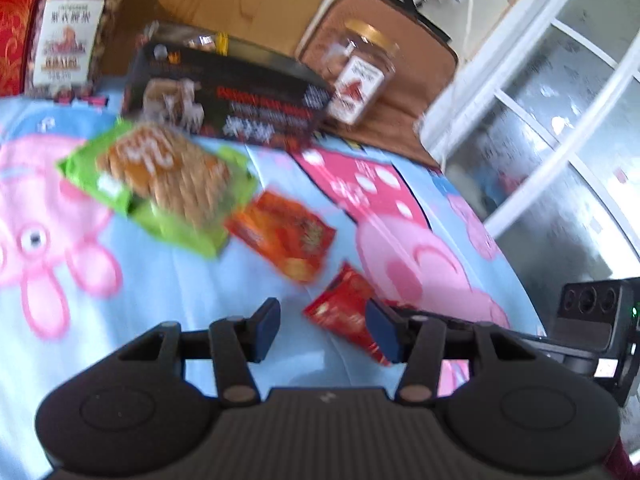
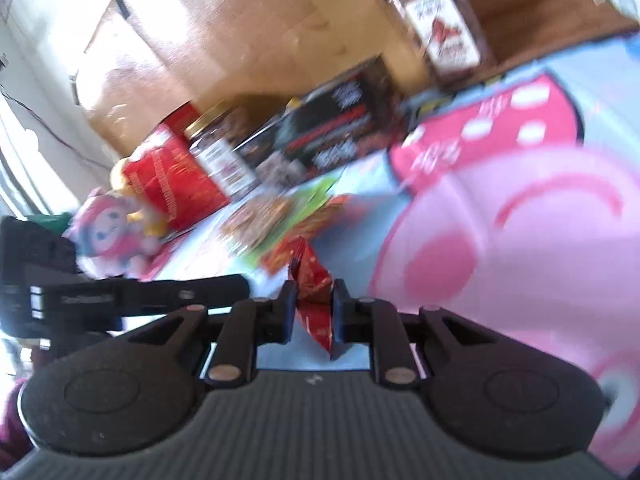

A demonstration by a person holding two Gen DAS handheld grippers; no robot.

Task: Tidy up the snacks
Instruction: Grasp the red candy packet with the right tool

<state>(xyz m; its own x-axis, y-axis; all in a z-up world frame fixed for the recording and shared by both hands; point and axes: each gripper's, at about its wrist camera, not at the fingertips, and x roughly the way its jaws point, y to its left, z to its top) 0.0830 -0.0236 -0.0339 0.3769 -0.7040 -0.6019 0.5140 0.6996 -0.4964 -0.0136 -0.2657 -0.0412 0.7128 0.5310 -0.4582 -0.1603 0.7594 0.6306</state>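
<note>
My right gripper has its jaws clamped on a small red snack packet, held edge-up between them. My left gripper has its jaws apart, nothing between them. Ahead of the left jaws lies the black box, then the green biscuit bag, then an orange packet.

Home bedroom: cartoon bedsheet, plush doll.
</note>
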